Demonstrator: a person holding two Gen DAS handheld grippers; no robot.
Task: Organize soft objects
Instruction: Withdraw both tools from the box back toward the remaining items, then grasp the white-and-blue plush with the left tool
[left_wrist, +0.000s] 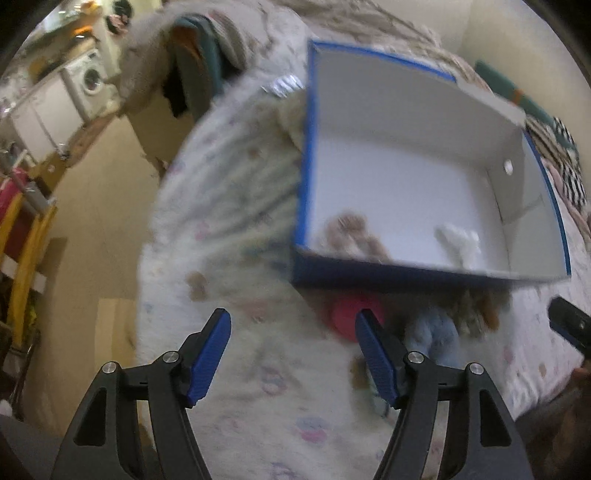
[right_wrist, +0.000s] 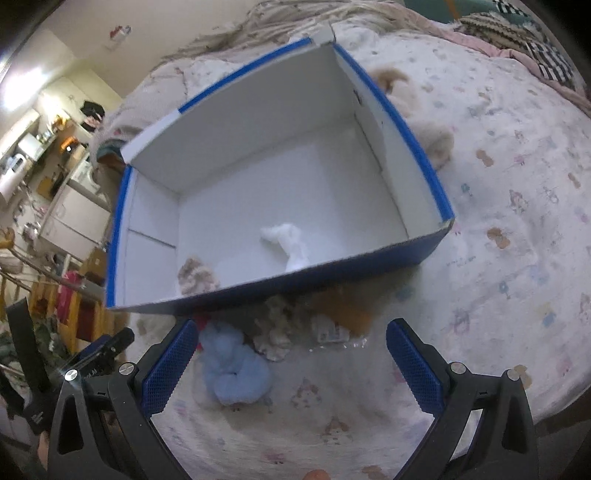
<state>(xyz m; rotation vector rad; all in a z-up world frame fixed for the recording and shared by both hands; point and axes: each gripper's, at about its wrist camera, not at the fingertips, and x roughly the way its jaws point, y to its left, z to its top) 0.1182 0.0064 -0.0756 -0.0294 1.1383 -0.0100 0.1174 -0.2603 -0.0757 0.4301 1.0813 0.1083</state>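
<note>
Box (right_wrist: 388, 254): matt cardboard, blue outside, smooth white inside. Bedspread (right_wrist: 517, 221): soft printed cloth. Light blue toy (right_wrist: 236, 373) and white toy (right_wrist: 291, 243): fluffy plush. Right gripper (right_wrist: 291, 365): matt black plastic, textured blue pads (right_wrist: 170, 373), shiny metal pivots.

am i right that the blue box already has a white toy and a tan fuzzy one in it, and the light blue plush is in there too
Not quite. The light blue plush lies on the bedspread in front of the blue box, as the right wrist view shows. Only the white toy and tan fuzzy one are inside.
</note>
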